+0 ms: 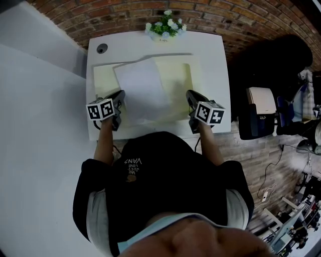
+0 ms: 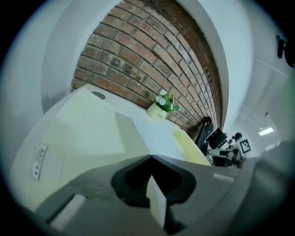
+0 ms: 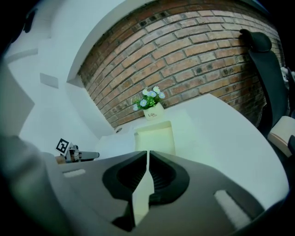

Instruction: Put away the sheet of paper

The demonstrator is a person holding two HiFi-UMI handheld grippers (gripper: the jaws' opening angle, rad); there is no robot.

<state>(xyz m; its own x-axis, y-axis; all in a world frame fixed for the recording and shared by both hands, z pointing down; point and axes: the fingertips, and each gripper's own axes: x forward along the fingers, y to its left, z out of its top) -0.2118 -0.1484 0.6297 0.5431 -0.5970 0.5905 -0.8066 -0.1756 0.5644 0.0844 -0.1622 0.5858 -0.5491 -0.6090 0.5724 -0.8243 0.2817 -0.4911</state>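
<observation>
Your white counter (image 1: 210,60) stands against a brick wall (image 1: 125,15), with a white partition (image 1: 35,100) close along its left side and a dark chair (image 1: 256,120) on the floor to the right. A small pot of flowers (image 1: 164,27) sits at the far edge and a round grommet (image 1: 102,48) in the far left corner.

A pale yellow folder (image 1: 178,90) lies flat across the middle. The sheet of paper (image 1: 143,88) rests on top of it, turned slightly askew, its far corner reaching past the folder's far edge.

Both your forearms reach forward from your body, and both tools angle down toward the counter. Your left claw (image 1: 120,96) sits at the folder's near left, by the paper's left edge. It is pinched shut on a thin white edge (image 2: 156,203), seen edge-on. Your right claw (image 1: 190,94) sits at the folder's right edge, clamped on a thin pale yellow edge (image 3: 140,198). I cannot tell which sheet either edge belongs to.

To the right of the folder you have a bare strip of counter, and another on the far side before the flowers. The left margin is narrow. The near counter edge lies just below both claws.
</observation>
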